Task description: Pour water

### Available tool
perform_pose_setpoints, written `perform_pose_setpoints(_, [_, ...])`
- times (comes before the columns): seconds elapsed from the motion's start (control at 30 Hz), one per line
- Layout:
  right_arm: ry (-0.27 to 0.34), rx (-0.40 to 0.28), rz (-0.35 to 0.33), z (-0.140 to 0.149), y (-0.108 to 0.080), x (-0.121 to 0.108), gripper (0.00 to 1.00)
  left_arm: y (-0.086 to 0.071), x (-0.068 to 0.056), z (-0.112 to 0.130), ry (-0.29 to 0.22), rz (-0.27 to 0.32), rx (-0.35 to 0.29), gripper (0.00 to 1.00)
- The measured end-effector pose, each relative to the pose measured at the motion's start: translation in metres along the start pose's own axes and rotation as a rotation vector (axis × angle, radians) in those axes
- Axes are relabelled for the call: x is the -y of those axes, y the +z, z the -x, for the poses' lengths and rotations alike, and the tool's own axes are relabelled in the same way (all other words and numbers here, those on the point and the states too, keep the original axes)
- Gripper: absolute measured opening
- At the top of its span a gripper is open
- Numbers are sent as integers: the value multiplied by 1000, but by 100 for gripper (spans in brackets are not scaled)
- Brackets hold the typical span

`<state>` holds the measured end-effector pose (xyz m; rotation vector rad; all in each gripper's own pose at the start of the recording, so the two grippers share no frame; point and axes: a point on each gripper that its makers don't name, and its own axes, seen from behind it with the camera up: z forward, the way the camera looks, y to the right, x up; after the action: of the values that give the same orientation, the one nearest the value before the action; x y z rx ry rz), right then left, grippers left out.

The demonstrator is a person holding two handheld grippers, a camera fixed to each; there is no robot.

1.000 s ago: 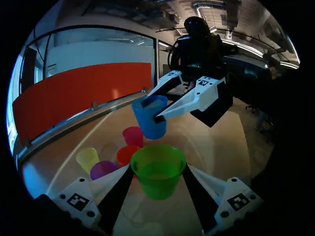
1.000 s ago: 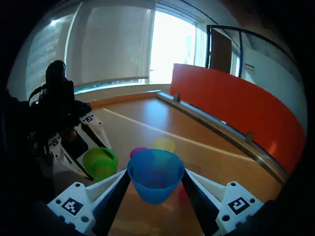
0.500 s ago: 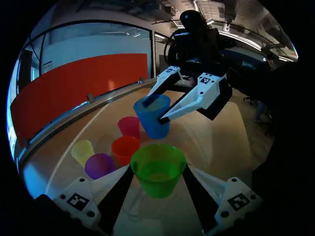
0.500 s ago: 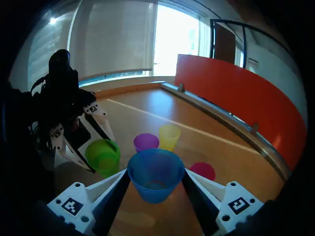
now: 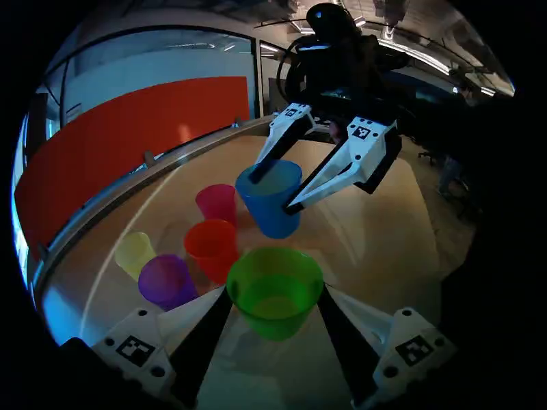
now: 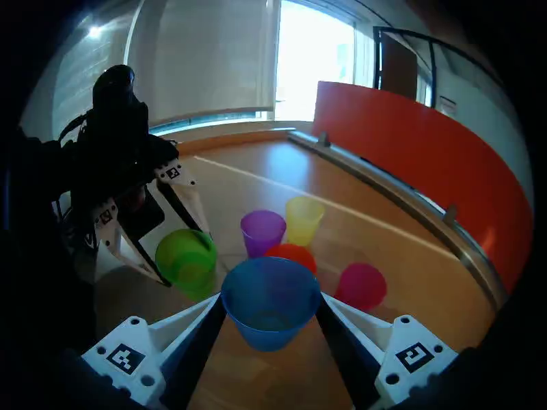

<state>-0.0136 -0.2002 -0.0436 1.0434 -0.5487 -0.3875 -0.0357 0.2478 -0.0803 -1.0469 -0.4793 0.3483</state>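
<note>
My left gripper (image 5: 275, 307) is shut on a green cup (image 5: 275, 291) holding a little water, upright above the wooden table. Straight ahead in the left gripper view, my right gripper (image 5: 273, 195) holds a blue cup (image 5: 269, 197) off the table. In the right gripper view the blue cup (image 6: 271, 302) sits upright between the fingers of my right gripper (image 6: 271, 311), a small pool of water at its bottom. To its left there, my left gripper (image 6: 186, 263) holds the green cup (image 6: 186, 260).
Red (image 5: 212, 247), pink (image 5: 217, 203), purple (image 5: 165, 281) and yellow (image 5: 134, 253) cups stand grouped on the table (image 5: 383, 232) to the left of the held cups. An orange wall panel (image 5: 123, 137) runs along the table's far edge. A bright window (image 6: 311, 61) faces the right gripper.
Both grippers have tipped downward, bringing more of the table and the cup group into view. The blue and green cups have drawn slightly closer together, still gripped.
</note>
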Motion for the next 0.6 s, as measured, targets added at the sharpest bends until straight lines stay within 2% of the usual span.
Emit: perform_pose_setpoints(0.6, [-14,79,-48,32,13,9,92,11,0,22,22,31,90,86])
